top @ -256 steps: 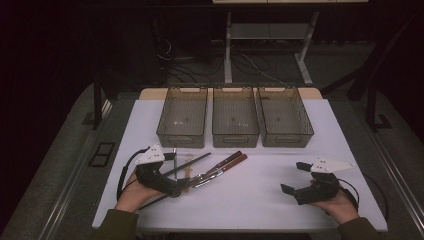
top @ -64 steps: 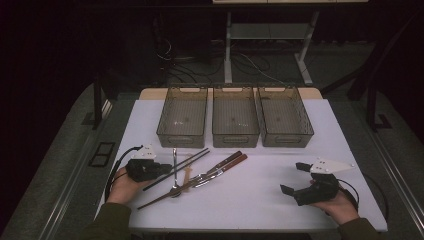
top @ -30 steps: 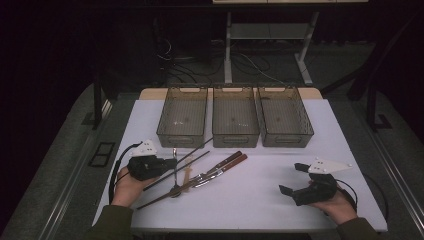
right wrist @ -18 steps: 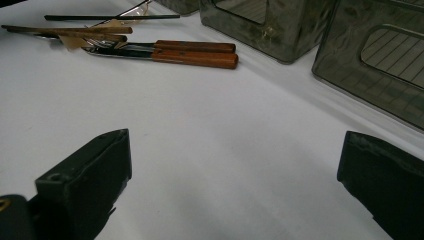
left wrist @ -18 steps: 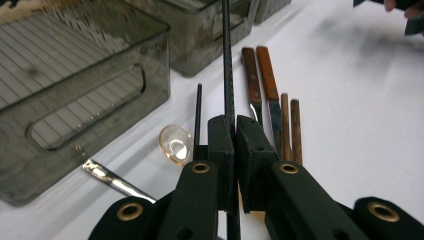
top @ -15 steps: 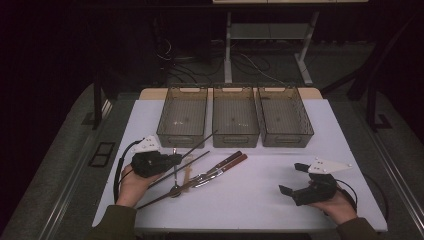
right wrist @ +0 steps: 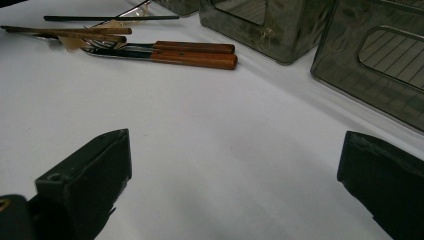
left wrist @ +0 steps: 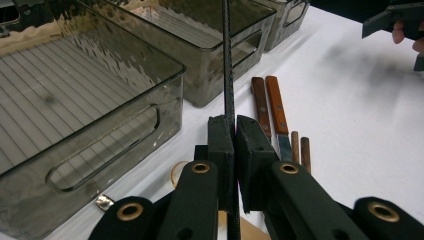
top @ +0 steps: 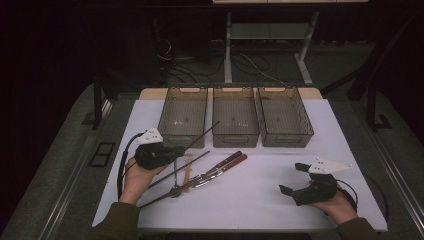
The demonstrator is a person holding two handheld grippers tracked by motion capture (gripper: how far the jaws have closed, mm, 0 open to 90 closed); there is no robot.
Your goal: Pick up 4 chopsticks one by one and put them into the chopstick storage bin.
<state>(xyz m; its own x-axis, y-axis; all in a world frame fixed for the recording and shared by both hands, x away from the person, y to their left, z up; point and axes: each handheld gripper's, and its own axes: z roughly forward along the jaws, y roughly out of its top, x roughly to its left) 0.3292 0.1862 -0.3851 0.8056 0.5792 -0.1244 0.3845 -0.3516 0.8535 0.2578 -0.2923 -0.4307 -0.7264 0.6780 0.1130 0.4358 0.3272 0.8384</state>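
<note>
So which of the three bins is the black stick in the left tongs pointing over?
The leftmost bin: the black stick's tip lies over its right front corner.

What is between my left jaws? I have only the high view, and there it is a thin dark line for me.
Observer: In the left gripper view the left gripper is shut on one black chopstick, which has a ribbed surface.
Operator: Where does the stick point?
Observer: In that view it runs up from the jaws, past the corner of the nearest bin.
Operator: Is the right gripper ready?
Observer: In the right gripper view the right gripper stands wide open with bare white table between the jaws.
Operator: What lies before it?
Observer: Two wooden-handled utensils lie side by side there, their handles toward the bins.
</note>
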